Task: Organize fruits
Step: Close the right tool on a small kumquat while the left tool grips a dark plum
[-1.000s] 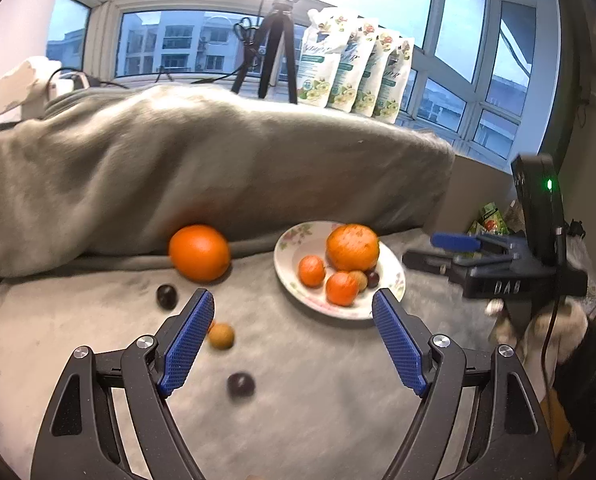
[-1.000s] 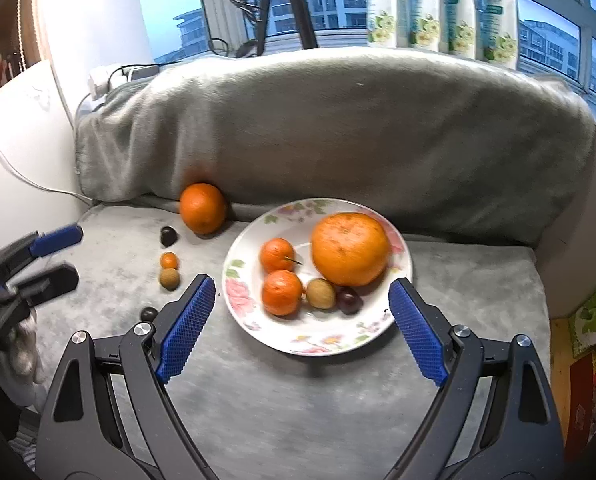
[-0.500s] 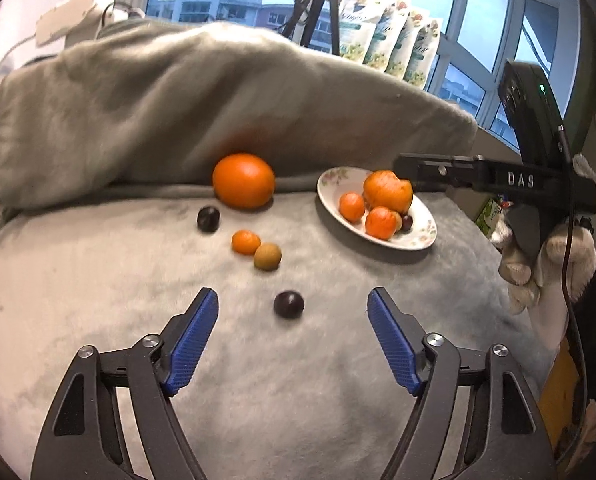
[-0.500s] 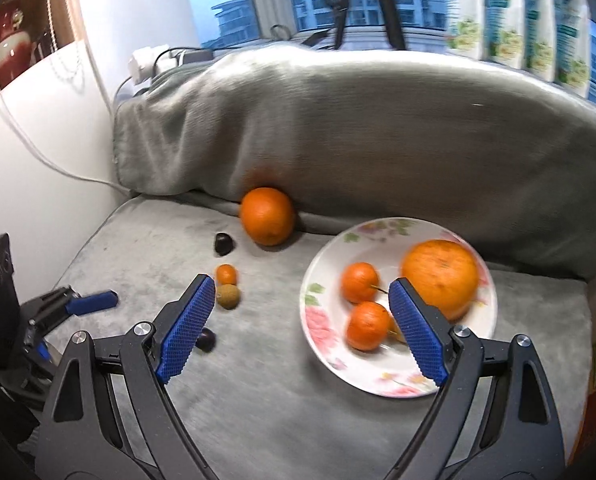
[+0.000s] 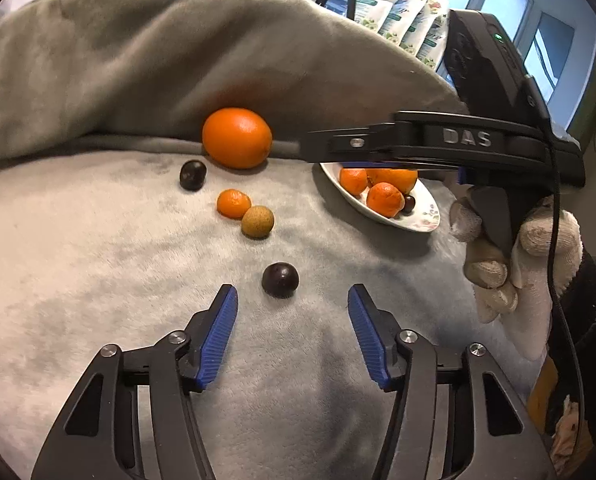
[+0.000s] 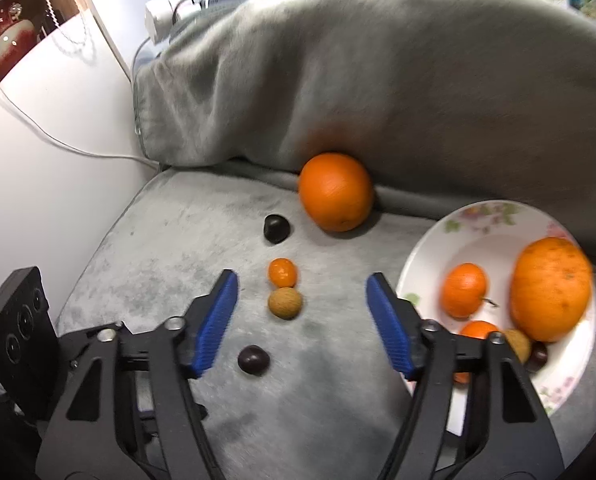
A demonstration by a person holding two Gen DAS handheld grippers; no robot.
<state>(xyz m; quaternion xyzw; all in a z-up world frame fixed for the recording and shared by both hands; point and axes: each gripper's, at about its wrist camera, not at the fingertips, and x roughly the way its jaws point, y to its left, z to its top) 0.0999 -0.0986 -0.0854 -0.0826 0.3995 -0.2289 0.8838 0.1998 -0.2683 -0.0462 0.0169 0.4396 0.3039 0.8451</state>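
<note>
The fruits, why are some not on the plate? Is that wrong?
Yes, five lie loose on the grey blanket beside the plate: a big orange, a small mandarin, a brown longan and two dark fruits. Nothing looks spilled or damaged.

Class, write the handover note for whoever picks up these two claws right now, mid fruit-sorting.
Left claw: open, empty, just short of the near dark plum.
Right claw: open, empty, over the brown longan and small tangerine.
Done: plate holds a big citrus, two tangerines, a longan and a plum.
Left on the blanket: large orange, far plum, tangerine, longan, near plum.
</note>
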